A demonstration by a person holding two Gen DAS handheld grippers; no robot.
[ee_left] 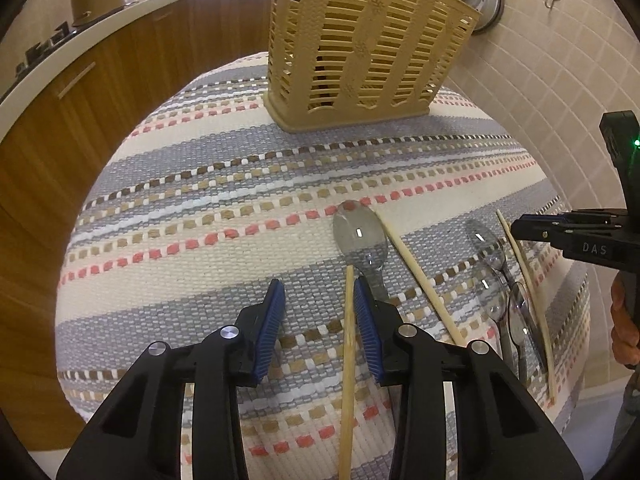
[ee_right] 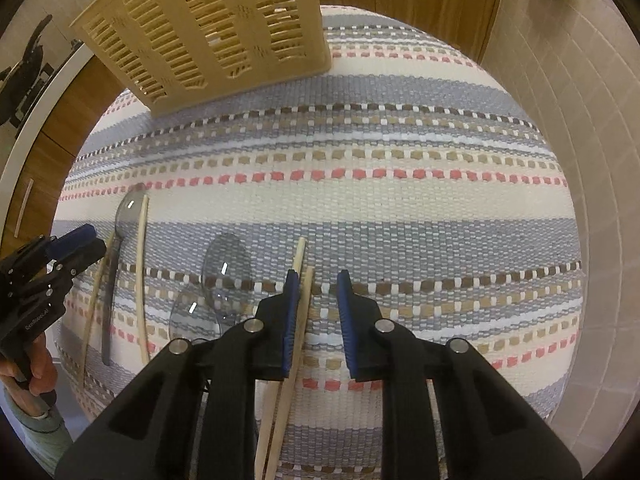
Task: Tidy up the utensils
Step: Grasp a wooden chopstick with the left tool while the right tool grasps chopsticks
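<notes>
Striped mat: one basket, four chopsticks, four clear spoons; both grippers' fingers apart, unclamped.

Both wrist cameras looked steeply down past their tongs, close over the mat, sharing the basket.

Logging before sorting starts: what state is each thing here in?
Basket: upright on the cloth, untouched.
Left gripper: open, a chopstick lying between its jaws.
Right gripper: open, a second chopstick beside one pad.
Clear spoons: lying flat on the cloth.
</notes>
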